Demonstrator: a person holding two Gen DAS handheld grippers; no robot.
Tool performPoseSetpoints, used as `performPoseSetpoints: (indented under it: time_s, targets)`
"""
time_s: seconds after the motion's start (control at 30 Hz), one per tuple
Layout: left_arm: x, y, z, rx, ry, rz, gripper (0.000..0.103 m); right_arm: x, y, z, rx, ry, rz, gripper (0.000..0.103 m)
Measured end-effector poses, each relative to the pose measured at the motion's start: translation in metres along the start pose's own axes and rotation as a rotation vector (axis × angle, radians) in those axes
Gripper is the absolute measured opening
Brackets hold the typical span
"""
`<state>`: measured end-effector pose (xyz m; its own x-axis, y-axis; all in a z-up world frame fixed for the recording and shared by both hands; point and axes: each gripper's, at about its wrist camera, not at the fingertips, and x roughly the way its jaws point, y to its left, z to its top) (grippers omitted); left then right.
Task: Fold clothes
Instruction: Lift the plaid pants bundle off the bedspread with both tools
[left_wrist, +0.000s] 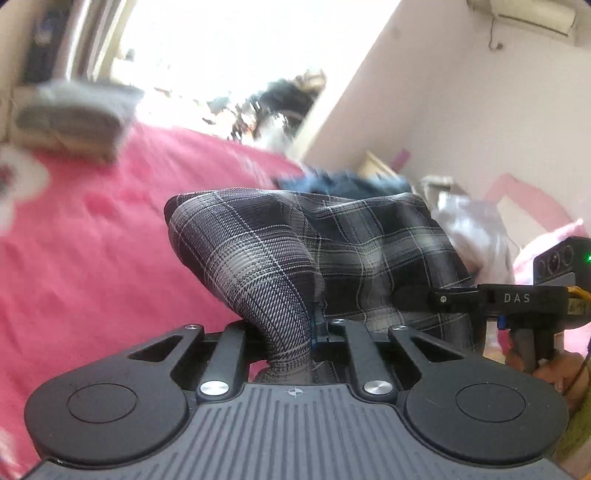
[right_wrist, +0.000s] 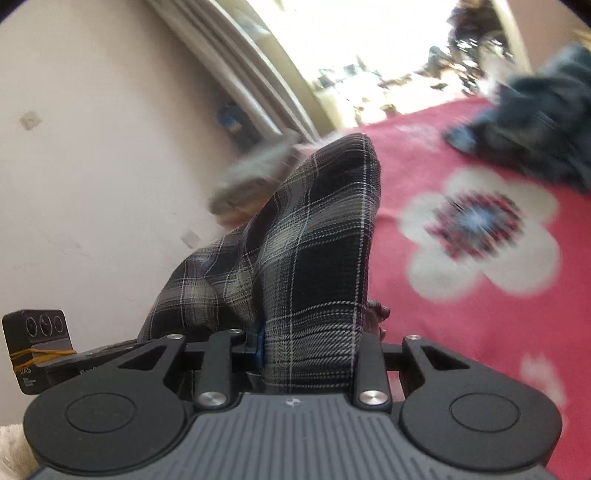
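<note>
Left wrist view: white letters "DAS" stand on the black arm of the right gripper (left_wrist: 410, 295), at the right edge. Right wrist view: the same letters appear on the black body of the left gripper (right_wrist: 92, 354), lower left; the smaller print beneath them is illegible.

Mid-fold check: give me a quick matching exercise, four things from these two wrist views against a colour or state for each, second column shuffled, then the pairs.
Things:
1. plaid garment
2. bedspread
3. left gripper
4. dark blue clothes

Colours or states:
A. pink-red with white flowers
B. lying loose in a heap on the bed
C. black, grey and white checks, pinched at both ends
D. shut on cloth

Pairs: 1-C, 2-A, 3-D, 4-B. The right gripper grips the same garment.
</note>
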<state>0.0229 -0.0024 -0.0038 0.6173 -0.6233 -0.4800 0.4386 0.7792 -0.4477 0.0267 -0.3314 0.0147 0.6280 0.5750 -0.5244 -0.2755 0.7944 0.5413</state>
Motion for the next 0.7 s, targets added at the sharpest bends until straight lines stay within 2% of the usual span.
performPoseSetpoints:
  time_s: [0.1, 0.23, 0.33, 0.43, 0.53, 0.7]
  targets:
    - [-0.018, 0.020, 0.041, 0.030, -0.047, 0.071, 0.011, 0.034, 0.025, 0.040, -0.038, -0.013, 0.075, 0.031]
    - [-0.025, 0.069, 0.109, 0.032, -0.096, 0.196, 0.011, 0.105, 0.055, 0.102, -0.069, -0.032, 0.173, 0.031]
    - [-0.008, 0.118, 0.166, 0.016, -0.114, 0.294, 0.011, 0.169, 0.073, 0.150, -0.080, -0.057, 0.217, 0.031]
    - [0.023, 0.170, 0.218, -0.010, -0.125, 0.372, 0.011, 0.232, 0.084, 0.190, -0.061, -0.072, 0.221, 0.031]
    - [0.053, 0.212, 0.253, -0.035, -0.144, 0.411, 0.011, 0.287, 0.086, 0.219, -0.036, -0.080, 0.209, 0.031]
    - [0.089, 0.266, 0.290, -0.046, -0.138, 0.429, 0.011, 0.356, 0.073, 0.247, 0.047, -0.065, 0.208, 0.031]
